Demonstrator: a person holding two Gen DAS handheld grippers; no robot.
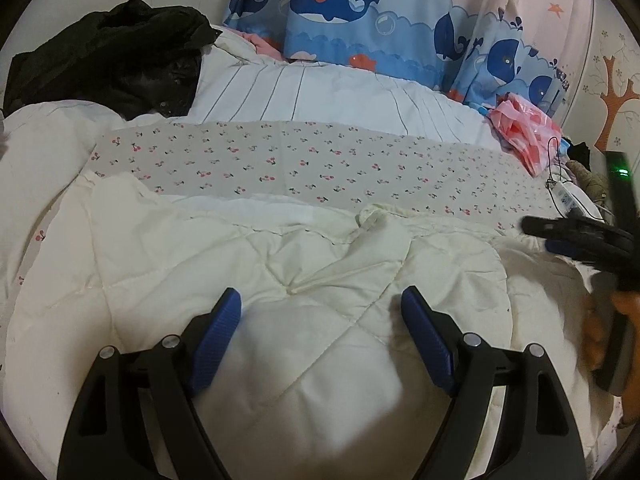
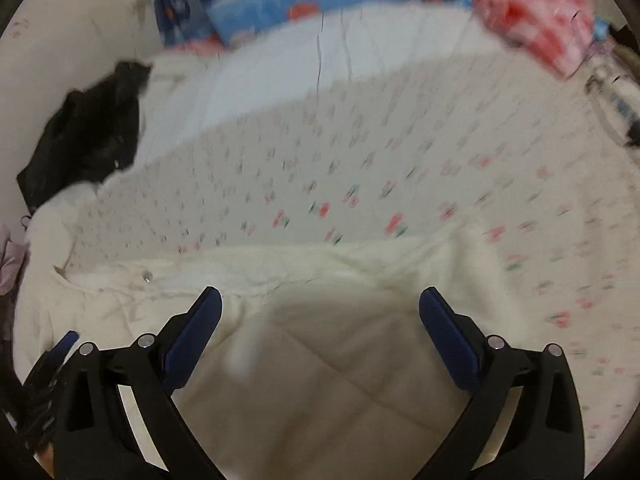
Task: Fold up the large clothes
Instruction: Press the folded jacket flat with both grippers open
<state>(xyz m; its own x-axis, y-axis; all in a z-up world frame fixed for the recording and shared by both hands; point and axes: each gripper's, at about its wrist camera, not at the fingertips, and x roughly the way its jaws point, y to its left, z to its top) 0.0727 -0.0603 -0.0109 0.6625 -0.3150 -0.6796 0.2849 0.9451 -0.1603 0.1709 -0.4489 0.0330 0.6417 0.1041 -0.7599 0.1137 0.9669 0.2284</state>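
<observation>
1. Left gripper (image 1: 320, 308) spread wide, nothing pinched; my right gripper (image 2: 320, 308) likewise spread and empty.
2. Cream quilted jacket (image 1: 280, 280) lies on the cherry-print sheet (image 1: 320, 160) directly below and ahead of both grippers, long axis running left to right.
3. Left is over its middle, right nearer the right end.
4. No readable writing or brand anywhere.

Cream quilted garment (image 1: 280, 264): large, padded, stitched in a diamond pattern. It lies spread and rumpled on the cherry-print bed sheet (image 1: 304, 160), covering the sheet's near side. Its far edge runs across the sheet, with a small bunched fold standing up along that edge. One snap fastener shows near that edge.
</observation>
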